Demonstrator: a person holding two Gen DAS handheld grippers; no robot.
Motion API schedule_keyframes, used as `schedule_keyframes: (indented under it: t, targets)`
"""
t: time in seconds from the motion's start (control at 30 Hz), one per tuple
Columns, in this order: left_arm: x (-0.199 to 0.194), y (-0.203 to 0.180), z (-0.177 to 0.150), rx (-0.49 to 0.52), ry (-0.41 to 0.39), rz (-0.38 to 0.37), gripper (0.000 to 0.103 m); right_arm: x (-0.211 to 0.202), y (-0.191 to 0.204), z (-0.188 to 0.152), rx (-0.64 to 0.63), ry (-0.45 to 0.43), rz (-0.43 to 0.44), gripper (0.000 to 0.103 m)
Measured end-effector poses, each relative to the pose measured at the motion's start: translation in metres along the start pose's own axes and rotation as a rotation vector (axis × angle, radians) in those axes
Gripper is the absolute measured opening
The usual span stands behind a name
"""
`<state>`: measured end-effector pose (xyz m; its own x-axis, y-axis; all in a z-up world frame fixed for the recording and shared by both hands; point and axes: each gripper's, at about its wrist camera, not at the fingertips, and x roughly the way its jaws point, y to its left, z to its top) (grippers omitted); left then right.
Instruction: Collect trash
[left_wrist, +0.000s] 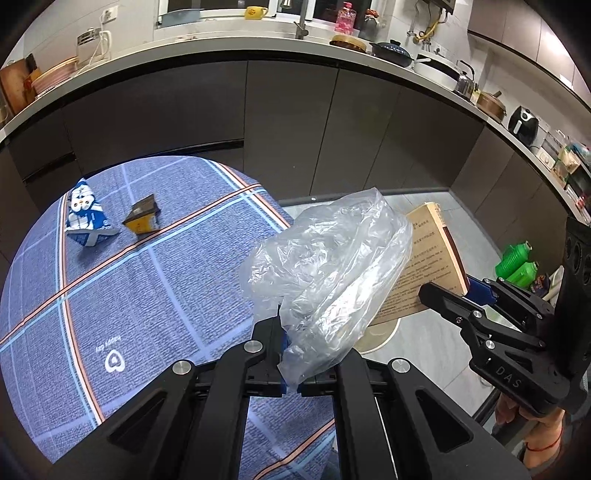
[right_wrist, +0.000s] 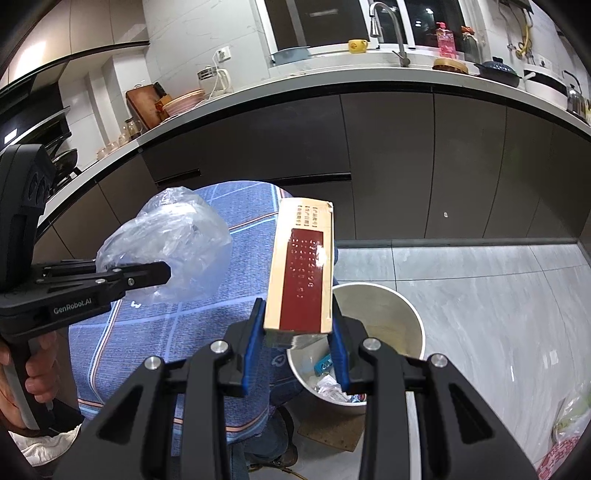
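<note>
Two scraps, a blue wrapper (left_wrist: 86, 216) and a brown carton (left_wrist: 142, 218), are still lying on the checked cloth (left_wrist: 166, 280) ahead-left of the left gripper (left_wrist: 282, 354), which is pinching a plastic bag (left_wrist: 328, 273). Dark cabinets are curving behind.

Right view: the right gripper (right_wrist: 299, 343) is clamping a box (right_wrist: 301, 269) above the bin (right_wrist: 399, 317), which is already holding litter on grey tiles.

- The left wrist view sits just behind the left claw (left_wrist: 286, 354), looking forward and steeply down along its fingers at the blue cloth-covered bench (left_wrist: 155, 280); the right claw (left_wrist: 448, 295) shows to its right.
- The right wrist view rides just behind the right claw (right_wrist: 299, 332), tilted down over the bin (right_wrist: 406, 314) and floor; the left claw (right_wrist: 162, 273) shows to its left.
- Both views share the bench, the plastic bag (left_wrist: 328, 280), the box (right_wrist: 301, 269) and the kitchen counter (left_wrist: 221, 44) beyond.
</note>
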<state>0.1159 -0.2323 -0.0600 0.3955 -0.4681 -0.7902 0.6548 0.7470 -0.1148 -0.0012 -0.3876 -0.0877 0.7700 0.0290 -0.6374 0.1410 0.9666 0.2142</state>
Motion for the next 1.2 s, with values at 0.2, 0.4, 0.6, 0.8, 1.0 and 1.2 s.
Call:
schedule_keyframes:
  t: [0.2,0.4,0.6,0.8,1.0,1.2]
  targets:
    - [0.014,-0.013,0.005,0.022,0.018,-0.012,0.002,0.003,-0.015,-0.004,0.024,0.006,-0.012,0.033]
    - [0.027,-0.022,0.009,0.037,0.035,-0.022,0.002,0.008,-0.032,-0.009,0.059,0.012,-0.027,0.033]
    - [0.041,-0.033,0.012,0.053,0.057,-0.023,0.002,0.016,-0.046,-0.017,0.096,0.029,-0.034,0.033]
    - [0.059,-0.041,0.015,0.068,0.085,-0.025,0.002,0.025,-0.058,-0.023,0.119,0.051,-0.036,0.033]
    - [0.078,-0.046,0.016,0.076,0.113,-0.027,0.003,0.035,-0.070,-0.028,0.144,0.073,-0.054,0.033]
    - [0.101,-0.051,0.016,0.081,0.139,-0.036,0.003,0.055,-0.083,-0.039,0.168,0.124,-0.079,0.033]
